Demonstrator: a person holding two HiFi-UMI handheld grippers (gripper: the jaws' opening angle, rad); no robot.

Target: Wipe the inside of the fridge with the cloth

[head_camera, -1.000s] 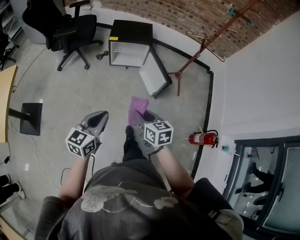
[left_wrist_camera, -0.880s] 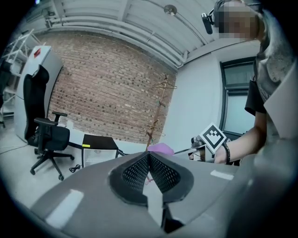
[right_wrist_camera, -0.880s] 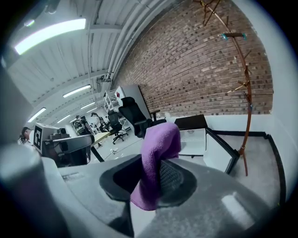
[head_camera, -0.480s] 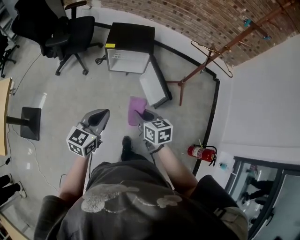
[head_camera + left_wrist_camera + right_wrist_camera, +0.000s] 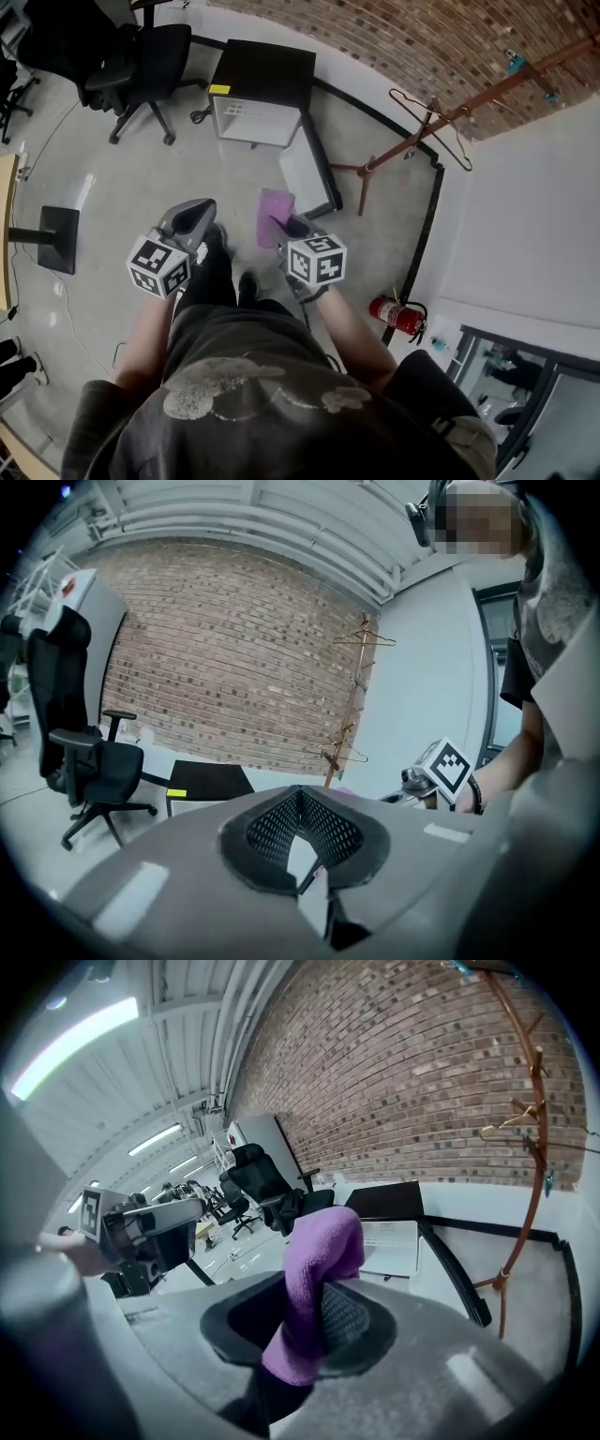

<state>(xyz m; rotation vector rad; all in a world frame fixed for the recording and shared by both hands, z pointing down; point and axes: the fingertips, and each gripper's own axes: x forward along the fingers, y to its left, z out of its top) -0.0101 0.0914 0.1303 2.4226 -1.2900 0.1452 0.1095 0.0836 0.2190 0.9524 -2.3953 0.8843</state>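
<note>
Right gripper view is showing the right hand-held gripper (image 5: 314,1326) pinching the purple cloth (image 5: 319,1241), whose long axis is running up from the jaws, with the tip curling toward the fridge (image 5: 260,92) by the wall. Left gripper view is showing the left hand-held gripper (image 5: 302,836) pressed together, empty. Head view is leaving the fridge's inside hard to make out.

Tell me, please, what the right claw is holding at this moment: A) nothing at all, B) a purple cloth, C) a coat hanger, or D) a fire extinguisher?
B: the right claw is shut on the purple cloth, which sticks up from between its jaws.
</note>
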